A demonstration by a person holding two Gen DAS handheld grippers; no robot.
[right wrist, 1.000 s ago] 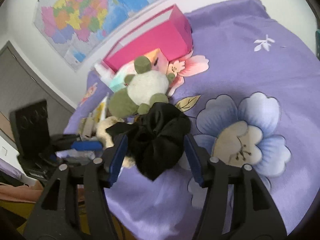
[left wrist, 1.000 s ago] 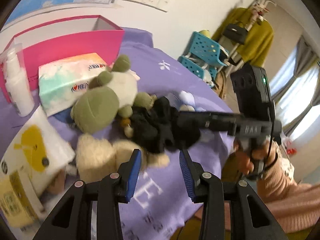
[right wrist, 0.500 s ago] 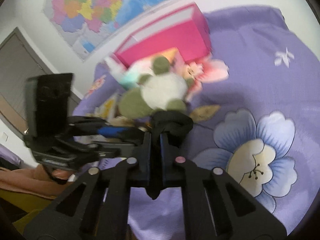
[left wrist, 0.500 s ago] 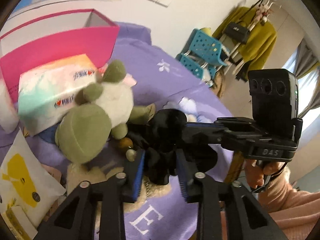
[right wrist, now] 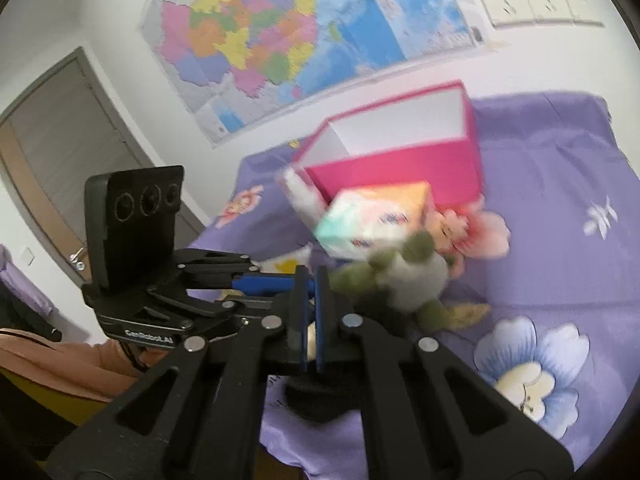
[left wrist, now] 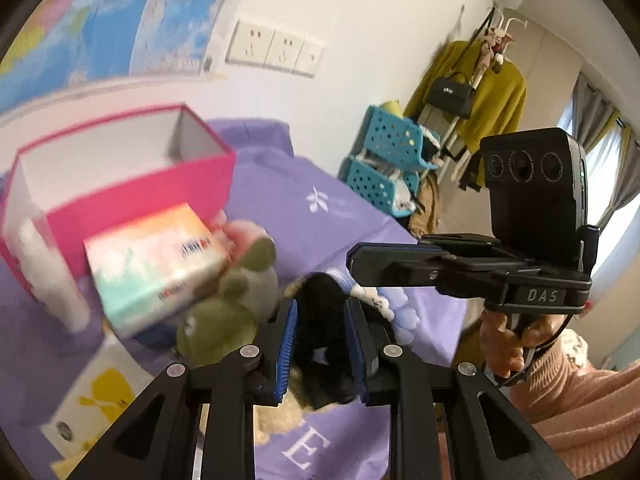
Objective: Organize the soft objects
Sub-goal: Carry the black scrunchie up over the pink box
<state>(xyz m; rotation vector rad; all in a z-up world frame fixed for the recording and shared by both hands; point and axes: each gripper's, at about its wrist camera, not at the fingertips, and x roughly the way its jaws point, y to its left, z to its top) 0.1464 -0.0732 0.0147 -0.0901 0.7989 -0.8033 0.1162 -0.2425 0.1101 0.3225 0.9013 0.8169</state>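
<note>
Where a second earlier the black soft item (left wrist: 320,332) lay loose on the purple bedspread (left wrist: 320,216) between open fingers, both tools had since clamped it: the left gripper (left wrist: 321,344) pinched its bulk, and the right gripper (right wrist: 311,320) squeezed nearly shut on a thin fold. It hung just beside the green plush (left wrist: 228,312), probably bound for the pink box (left wrist: 132,184).

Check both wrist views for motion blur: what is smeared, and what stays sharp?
Left wrist view: the pastel tissue box and pink cardboard box are smeared; the left gripper stays crisp. Right wrist view: the green-and-white plush toy blurs, the right gripper stays sharp. Both show fisheye bending.
</note>
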